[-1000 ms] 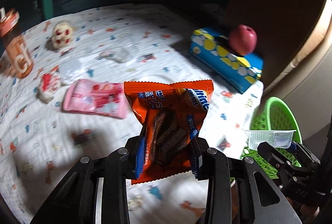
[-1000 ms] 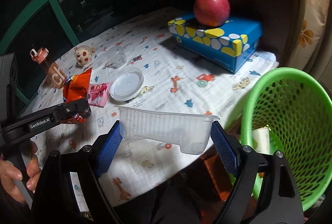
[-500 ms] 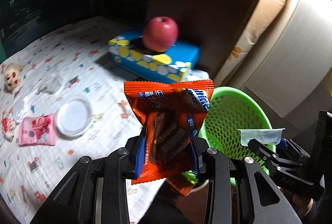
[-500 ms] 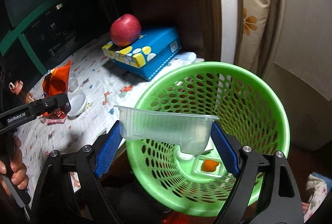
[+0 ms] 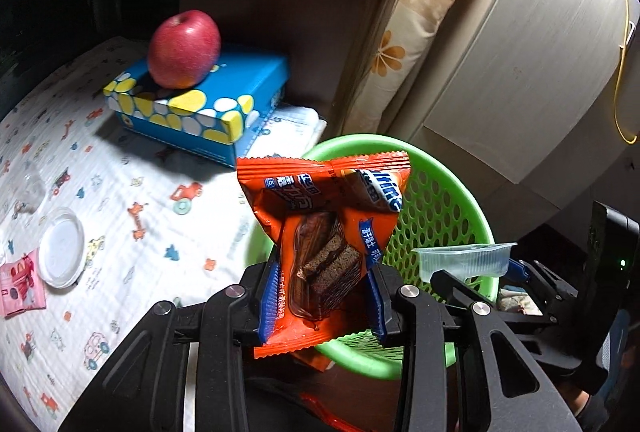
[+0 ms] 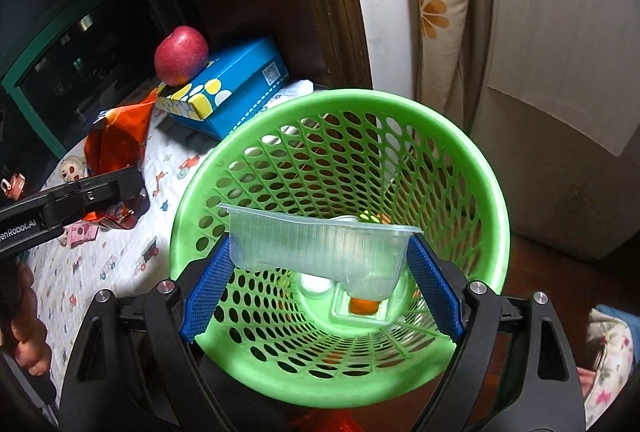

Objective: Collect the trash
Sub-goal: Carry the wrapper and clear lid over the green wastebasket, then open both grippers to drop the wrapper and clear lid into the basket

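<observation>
Both claws clamped on trash — right gripper (image 6: 320, 264) holds clear tray (image 6: 316, 248) over green basket (image 6: 472, 159); left gripper (image 5: 322, 306) grips orange wrapper (image 5: 324, 232) near rim, ready to drop.

The right hand-held gripper (image 6: 320, 264) holds a clear tray (image 6: 316, 248) between its blue pads (image 6: 204, 296), right above the open mouth of the green basket (image 6: 460, 147). Inside the basket, at the bottom, lie a white cup and a clear container with something orange in it. At the left, the left hand-held gripper (image 6: 116, 195) grips an orange wrapper (image 6: 118, 139) above the table (image 6: 100, 272). Behind it, an apple (image 6: 182, 55) sits on a blue box (image 6: 236, 87)
</observation>
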